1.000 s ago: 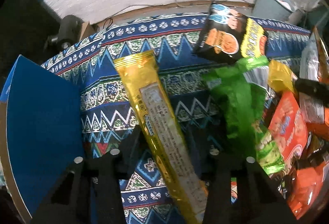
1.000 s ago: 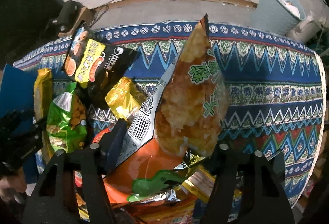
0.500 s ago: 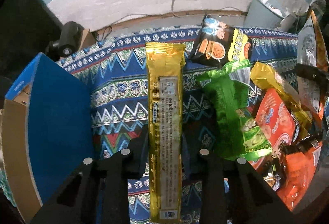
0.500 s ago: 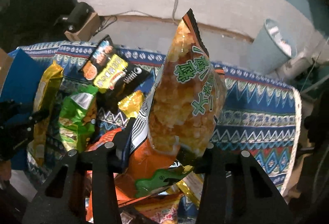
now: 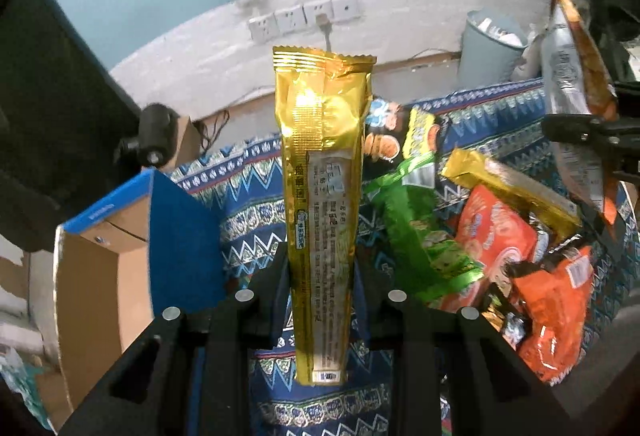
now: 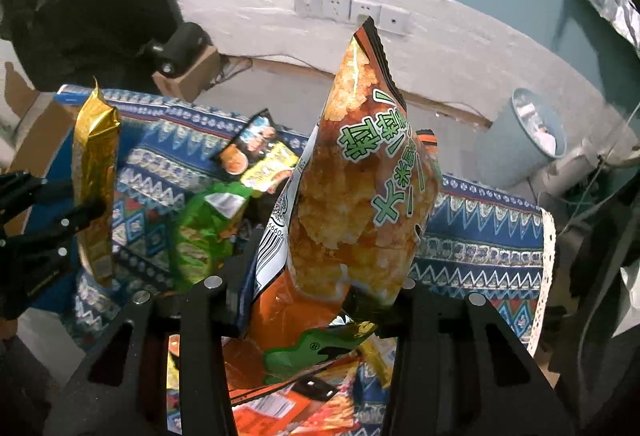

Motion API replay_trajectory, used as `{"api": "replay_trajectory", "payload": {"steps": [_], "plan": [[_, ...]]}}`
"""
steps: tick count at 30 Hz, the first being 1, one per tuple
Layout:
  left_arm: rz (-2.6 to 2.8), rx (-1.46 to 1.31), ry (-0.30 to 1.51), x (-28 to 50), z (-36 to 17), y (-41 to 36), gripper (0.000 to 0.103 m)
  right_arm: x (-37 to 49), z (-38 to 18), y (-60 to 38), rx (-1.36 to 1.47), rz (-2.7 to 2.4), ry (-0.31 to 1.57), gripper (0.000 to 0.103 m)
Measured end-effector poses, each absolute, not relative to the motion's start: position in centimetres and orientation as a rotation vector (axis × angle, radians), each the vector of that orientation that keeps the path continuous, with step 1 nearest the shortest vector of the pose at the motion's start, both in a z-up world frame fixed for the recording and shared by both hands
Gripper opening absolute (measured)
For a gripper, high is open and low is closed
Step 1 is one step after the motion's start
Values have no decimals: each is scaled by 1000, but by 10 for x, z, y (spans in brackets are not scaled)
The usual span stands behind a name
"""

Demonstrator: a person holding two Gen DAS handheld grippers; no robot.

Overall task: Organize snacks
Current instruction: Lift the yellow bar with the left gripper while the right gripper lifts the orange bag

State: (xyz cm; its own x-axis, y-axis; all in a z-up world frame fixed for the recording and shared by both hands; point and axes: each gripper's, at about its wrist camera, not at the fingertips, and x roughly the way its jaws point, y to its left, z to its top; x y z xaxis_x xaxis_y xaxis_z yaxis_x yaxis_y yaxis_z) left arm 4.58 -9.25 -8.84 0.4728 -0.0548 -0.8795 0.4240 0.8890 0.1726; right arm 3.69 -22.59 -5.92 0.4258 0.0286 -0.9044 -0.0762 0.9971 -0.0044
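Two grippers, each holding one snack above a table spread with a blue zigzag cloth (image 5: 248,196). Left gripper (image 5: 320,272): fingers pinched on a long gold pack (image 5: 322,172), upright at frame centre, back face showing a white panel of fine print too small to read. Right gripper (image 6: 320,276): fingers clamped on the lower part of an orange crisp bag (image 6: 356,196), upright, with large green Chinese characters, a barcode on its left edge and a green ® mark at the bottom. On the cloth, right half of the left view: black bag (image 5: 396,136) with a yellow panel, green bag (image 5: 424,236), second gold pack (image 5: 516,188), red bag (image 5: 496,236), orange bag (image 5: 556,316); their lettering is blurred. Blue cardboard box (image 5: 176,228) at left, open. Four white wall sockets (image 5: 304,16) at upper centre; grey bin (image 5: 488,48) at upper right.
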Motion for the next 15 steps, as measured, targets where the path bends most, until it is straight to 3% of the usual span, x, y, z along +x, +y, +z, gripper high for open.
{"api": "replay_trajectory", "payload": {"steps": [15], "plan": [[-294, 376, 907, 13, -30, -62, 28, 7, -2, -169, -70, 205, 1043, 42]]}}
